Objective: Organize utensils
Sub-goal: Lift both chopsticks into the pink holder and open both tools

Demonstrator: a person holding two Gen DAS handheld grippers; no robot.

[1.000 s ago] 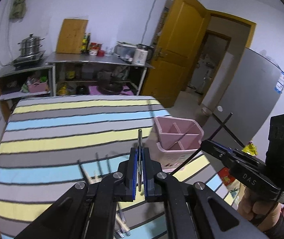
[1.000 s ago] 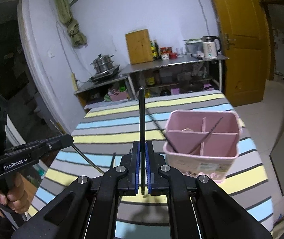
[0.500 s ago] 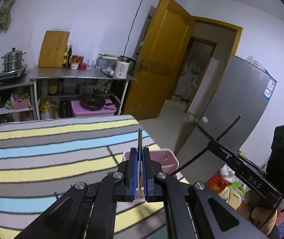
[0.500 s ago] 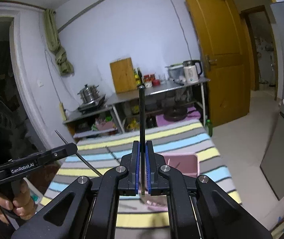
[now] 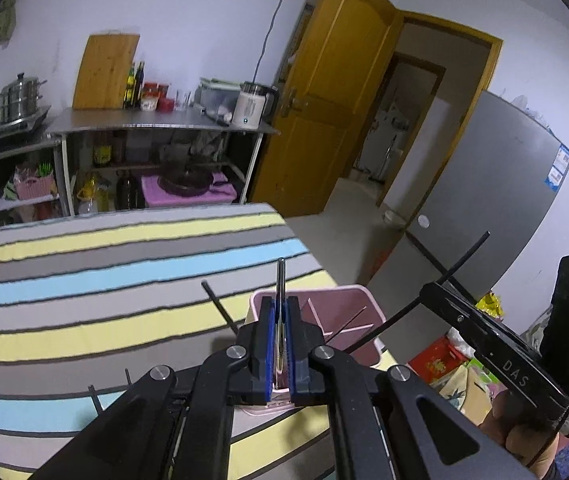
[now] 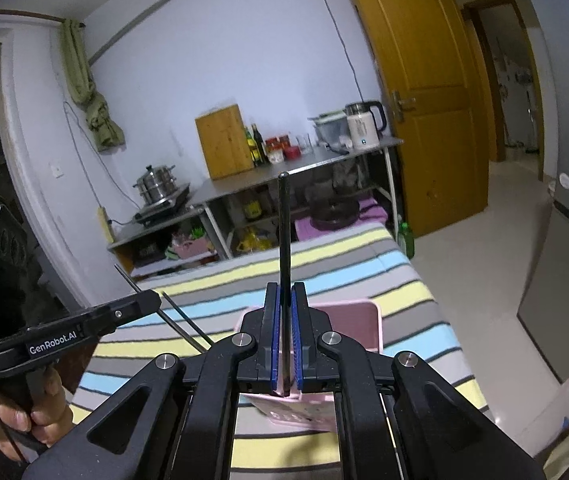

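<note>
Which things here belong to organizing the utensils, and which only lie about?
Job:
- pink utensil holder
- chopstick in left tongs
- chopstick in right tongs
- loose chopsticks on the striped cloth

Lying about:
- kettle
- steamer pot
- cutting board
- sauce bottles

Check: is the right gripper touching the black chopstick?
Touching. The right wrist view shows the right gripper with its blue pads clamped on the thin black chopstick, no gap either side.
</note>
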